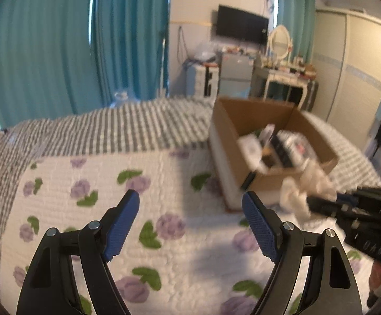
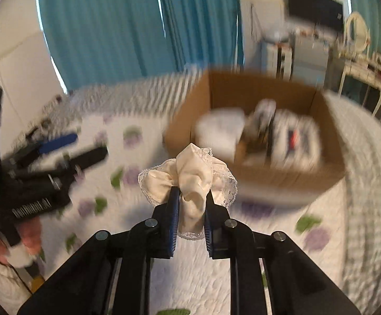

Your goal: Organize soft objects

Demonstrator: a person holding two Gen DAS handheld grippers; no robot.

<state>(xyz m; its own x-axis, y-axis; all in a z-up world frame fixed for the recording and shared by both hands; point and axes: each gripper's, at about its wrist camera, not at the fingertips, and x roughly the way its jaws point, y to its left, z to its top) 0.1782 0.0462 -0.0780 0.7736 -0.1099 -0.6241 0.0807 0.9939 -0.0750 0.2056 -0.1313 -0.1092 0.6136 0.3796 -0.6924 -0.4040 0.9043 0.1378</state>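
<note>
Cream cloth (image 2: 190,181) with a lace edge sits bunched between the blue pads (image 2: 173,223) of the right gripper (image 2: 190,204), whose jaws are drawn in narrow and pinch it so that the fabric bulges out above and to both sides of the fingertips. In the left wrist view the same cloth (image 1: 299,197) shows as a pale blurred wad at the tip of the right gripper (image 1: 319,204), hanging just in front of the near wall of the cardboard box (image 1: 224,136) and above the quilt.

Nearer that camera, the left gripper (image 1: 191,210) stands wide, with nothing between its blue pads (image 1: 122,225); only the white quilt (image 1: 164,249) with purple flowers and green leaves lies below it. From the right wrist view the left gripper (image 2: 67,144) appears blurred at the left edge, with a hand (image 2: 20,239) wrapped around its handle.

The box rests on the quilt, open at the top, and holds several folded or bundled items (image 2: 290,139) in white, grey and dark tones; they are too blurred to name. Beyond the quilt a grey-and-white checked bedspread (image 1: 117,128) covers the far part of the bed.

Further back hang teal curtains (image 1: 59,52). A dark television (image 1: 240,26) is mounted on the wall, with a white dressing table (image 1: 285,78) and its oval mirror (image 1: 279,40) below and to the right, and a pale wardrobe (image 1: 353,65) at the far right.
</note>
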